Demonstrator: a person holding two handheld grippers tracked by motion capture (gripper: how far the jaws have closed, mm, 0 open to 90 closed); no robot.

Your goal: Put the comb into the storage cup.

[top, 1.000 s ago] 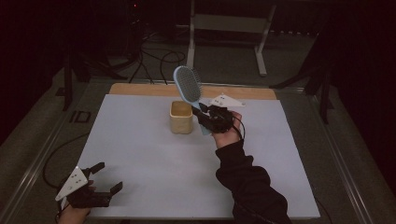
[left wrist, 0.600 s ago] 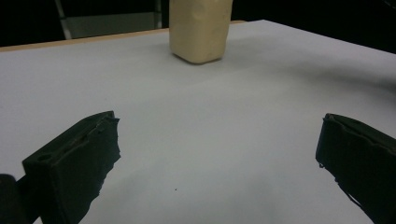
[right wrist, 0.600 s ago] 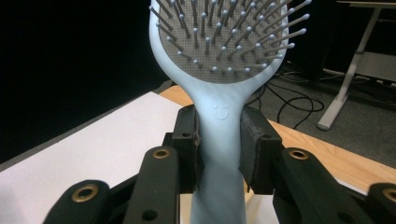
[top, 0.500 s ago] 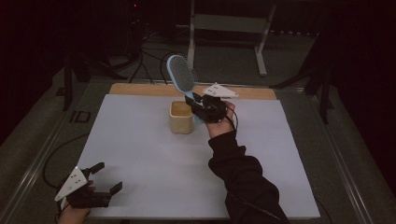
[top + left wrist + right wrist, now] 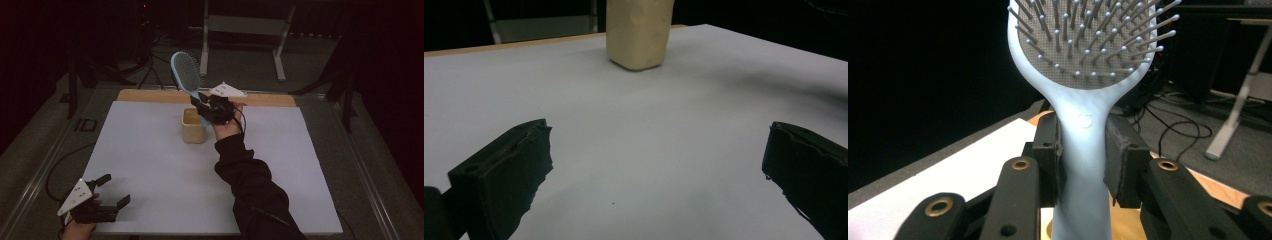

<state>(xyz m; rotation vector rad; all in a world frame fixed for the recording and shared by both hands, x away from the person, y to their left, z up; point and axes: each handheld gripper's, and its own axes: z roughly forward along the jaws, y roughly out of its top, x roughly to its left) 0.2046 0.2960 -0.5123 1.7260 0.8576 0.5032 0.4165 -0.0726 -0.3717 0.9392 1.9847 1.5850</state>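
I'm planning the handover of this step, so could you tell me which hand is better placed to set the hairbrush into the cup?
The right. The right gripper is shut on the hairbrush handle, right above the beige cup. The left gripper rests open at the table's near corner, far from both.

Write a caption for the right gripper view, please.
Right gripper clamps a pale blue hairbrush by its handle, bristles facing the camera.

The right gripper (image 5: 1082,160) clamps the pale blue hairbrush (image 5: 1083,65) by its neck (bristles facing the camera), head upright.
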